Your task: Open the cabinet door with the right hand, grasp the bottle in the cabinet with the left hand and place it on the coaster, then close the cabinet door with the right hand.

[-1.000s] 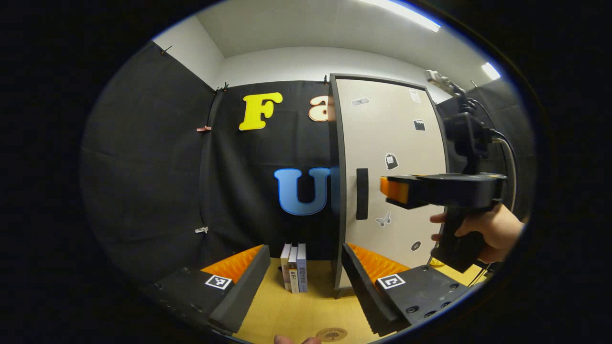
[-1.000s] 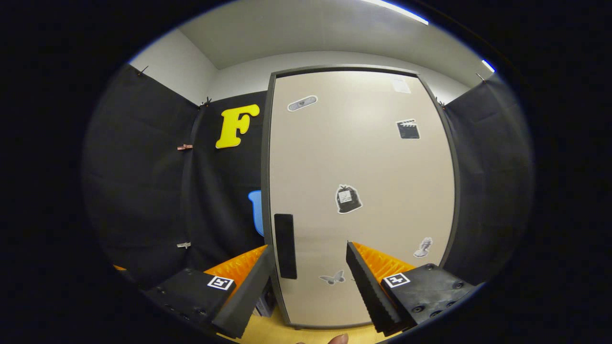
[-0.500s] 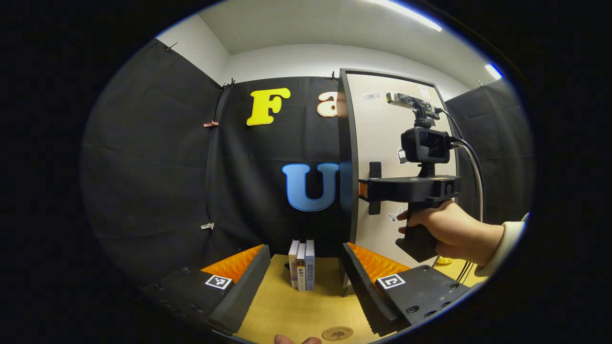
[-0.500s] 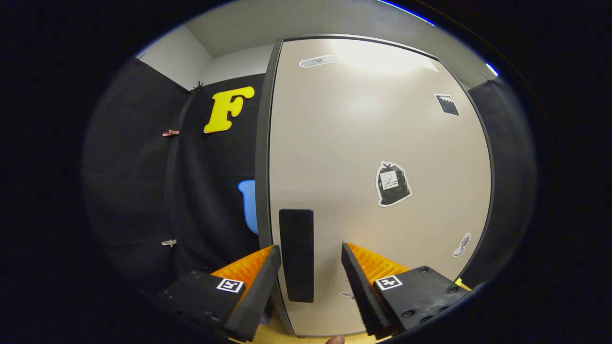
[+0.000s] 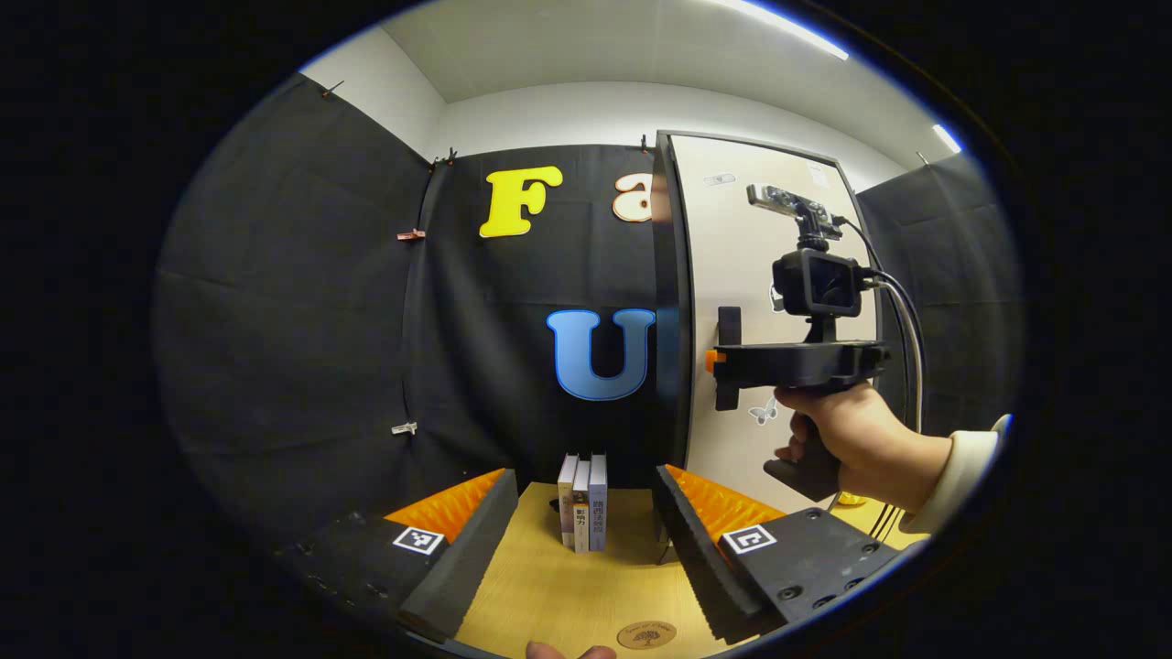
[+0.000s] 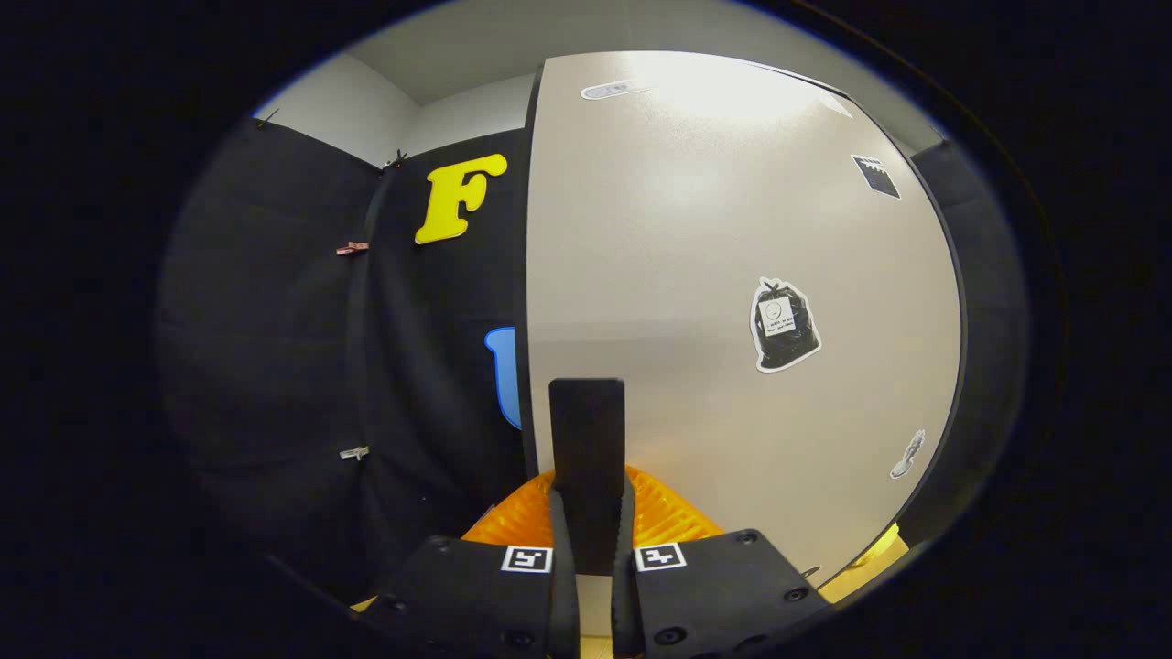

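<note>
At the near desk (image 5: 549, 595) edge lies the coaster (image 5: 645, 634), just before the wide-open, empty left tool (image 5: 581, 540). Beyond stand three books (image 5: 583, 513). Farther right, the right tool (image 6: 587, 558) clamps the handle (image 6: 587, 458) of the cabinet door (image 6: 732, 275).

The left gripper view faces the cabinet door (image 5: 732, 302) from farther back, slightly leftward. The right gripper view sits close against that door (image 6: 714, 302).
</note>
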A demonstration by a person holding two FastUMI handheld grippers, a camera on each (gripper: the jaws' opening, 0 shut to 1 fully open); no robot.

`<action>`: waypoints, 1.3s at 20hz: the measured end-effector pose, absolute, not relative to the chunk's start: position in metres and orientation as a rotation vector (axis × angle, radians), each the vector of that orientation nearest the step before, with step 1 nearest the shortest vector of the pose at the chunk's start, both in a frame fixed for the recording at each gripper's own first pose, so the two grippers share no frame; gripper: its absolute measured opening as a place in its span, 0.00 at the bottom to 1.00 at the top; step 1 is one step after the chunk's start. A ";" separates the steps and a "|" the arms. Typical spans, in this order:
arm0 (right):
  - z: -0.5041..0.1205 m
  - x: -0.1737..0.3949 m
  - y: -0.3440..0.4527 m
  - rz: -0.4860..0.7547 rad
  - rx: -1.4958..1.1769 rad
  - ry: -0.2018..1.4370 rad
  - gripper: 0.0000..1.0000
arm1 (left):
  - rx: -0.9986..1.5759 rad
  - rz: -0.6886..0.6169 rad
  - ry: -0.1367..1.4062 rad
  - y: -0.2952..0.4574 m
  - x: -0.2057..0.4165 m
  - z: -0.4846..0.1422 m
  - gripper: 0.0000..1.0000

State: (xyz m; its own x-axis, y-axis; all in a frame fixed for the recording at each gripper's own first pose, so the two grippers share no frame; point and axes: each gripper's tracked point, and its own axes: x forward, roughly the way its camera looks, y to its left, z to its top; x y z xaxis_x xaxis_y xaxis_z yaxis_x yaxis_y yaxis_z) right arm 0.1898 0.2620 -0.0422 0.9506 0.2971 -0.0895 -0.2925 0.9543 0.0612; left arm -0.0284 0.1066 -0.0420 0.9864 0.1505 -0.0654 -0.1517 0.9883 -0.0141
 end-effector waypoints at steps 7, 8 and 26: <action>-0.033 0.105 0.227 0.405 0.085 0.113 0.17 | -0.014 0.117 0.045 0.083 -0.038 -0.032 0.94; -0.030 0.094 0.219 0.408 0.080 0.111 0.18 | -0.015 0.109 0.044 0.078 -0.039 -0.032 0.95; -0.004 -0.021 0.036 0.233 0.056 0.100 0.17 | -0.024 -0.065 0.014 -0.021 -0.024 -0.016 0.95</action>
